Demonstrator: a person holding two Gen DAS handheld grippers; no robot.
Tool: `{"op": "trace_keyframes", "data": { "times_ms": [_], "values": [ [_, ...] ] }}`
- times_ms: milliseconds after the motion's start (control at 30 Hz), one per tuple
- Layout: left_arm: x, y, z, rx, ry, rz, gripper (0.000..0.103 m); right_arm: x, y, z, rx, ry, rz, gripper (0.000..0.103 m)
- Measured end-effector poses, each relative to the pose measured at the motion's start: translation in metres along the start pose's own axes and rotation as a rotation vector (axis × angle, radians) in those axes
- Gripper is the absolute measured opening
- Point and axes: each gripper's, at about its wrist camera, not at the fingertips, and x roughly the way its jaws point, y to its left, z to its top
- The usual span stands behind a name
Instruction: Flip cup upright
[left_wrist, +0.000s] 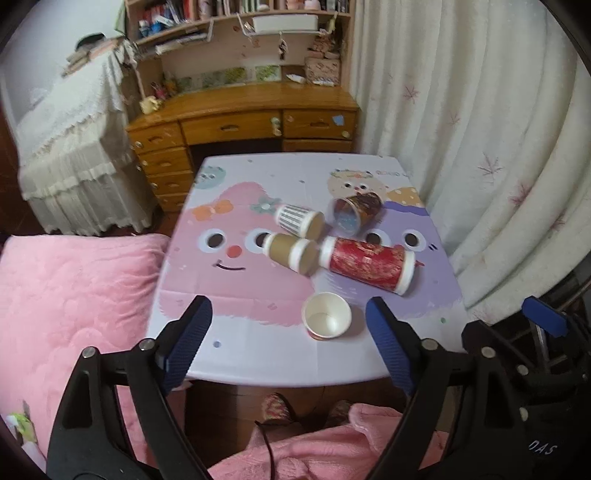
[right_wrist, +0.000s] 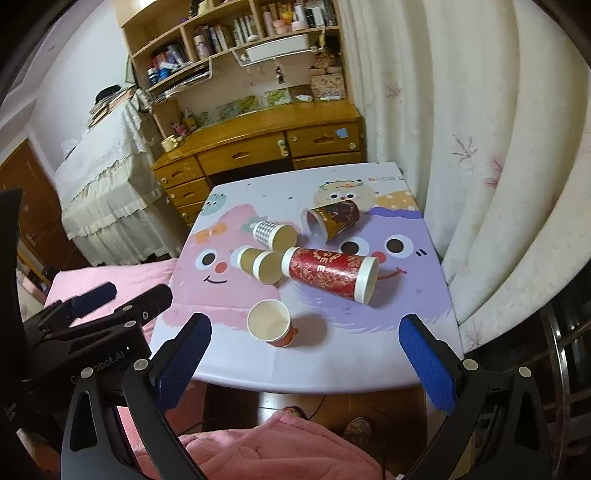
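Several paper cups are on a small cartoon-print table (left_wrist: 258, 354) (right_wrist: 332, 373). A small red cup (left_wrist: 327, 316) (right_wrist: 271, 325) stands upright near the front edge, white inside. A tall red cup (left_wrist: 365, 264) (right_wrist: 328, 273), a brown cup (left_wrist: 291, 252) (right_wrist: 260, 264), a striped cup (left_wrist: 300, 220) (right_wrist: 275, 233) and a dark patterned cup (left_wrist: 354, 214) (right_wrist: 330, 219) lie on their sides behind it. My left gripper (left_wrist: 290, 314) is open and empty above the front edge. My right gripper (right_wrist: 304, 332) is open and empty, also held above the front edge.
A wooden desk (left_wrist: 243, 122) (right_wrist: 266, 140) with shelves stands behind the table. White curtains (left_wrist: 480, 147) hang to the right. A pink quilt (left_wrist: 74, 302) lies to the left, a lace-covered bed (left_wrist: 74, 155) beyond it. The left gripper's body shows in the right wrist view (right_wrist: 92, 321).
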Motion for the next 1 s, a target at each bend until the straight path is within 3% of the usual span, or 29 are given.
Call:
{"op": "trace_keyframes", "data": {
  "times_ms": [200,1000],
  "values": [
    [-0.005,0.006,-0.001,-0.034,-0.014,0.036,0.102,0.004,-0.002,0.000,0.005,0.012,0.008,0.103],
    [-0.003,0.007,0.010,-0.045,-0.018,0.029,0.102,0.023,-0.004,0.008,0.011,0.020,0.010,0.103]
  ]
}}
